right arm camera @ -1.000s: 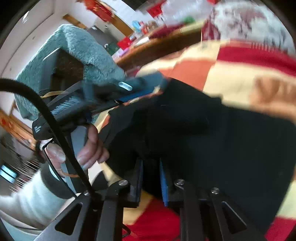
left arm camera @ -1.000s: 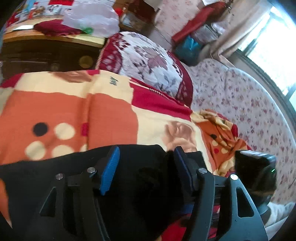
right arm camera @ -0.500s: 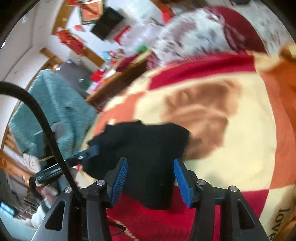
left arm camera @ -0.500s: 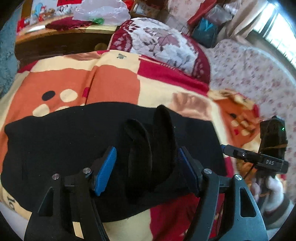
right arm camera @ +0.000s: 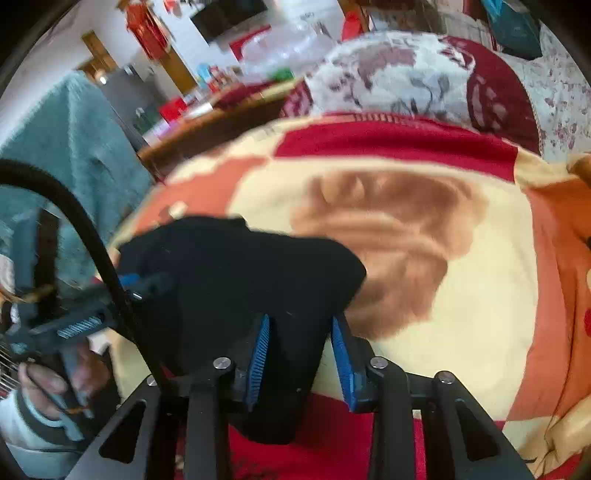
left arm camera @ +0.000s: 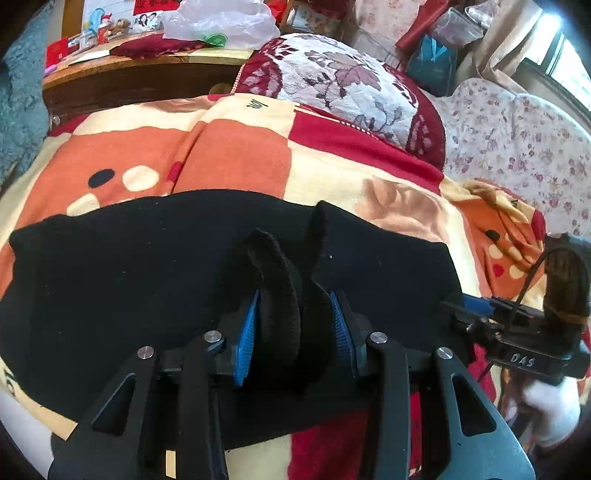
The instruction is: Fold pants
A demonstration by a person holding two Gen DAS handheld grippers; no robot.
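1. A lived-in home bedroom is indicated.
2. A bed is covered by a patterned orange, red and cream blanket (left arm camera: 236,155).
3. A floral pillow (left arm camera: 343,85) is set at its head, beside a flowered sheet (left arm camera: 517,140).
4. A cluttered wooden sideboard (left arm camera: 122,81), a plastic bag (left arm camera: 221,22) and a curtained window (left arm camera: 565,66) are noted.

The folded black fleece pants (left arm camera: 147,280) lie across the near part of the patchwork fleece blanket (left arm camera: 229,155) that covers the bed. A raised fold of them stands between the pads of the left tool (left arm camera: 293,332); their right end lies between the pads of the right tool (right arm camera: 299,354). Behind the blanket rests a leaf-patterned pillow (left arm camera: 343,81), with a wooden worktop (left arm camera: 122,70) to its left bearing a clear plastic bag (left arm camera: 218,18). A flowered bedsheet (left arm camera: 517,129) spreads to the right.
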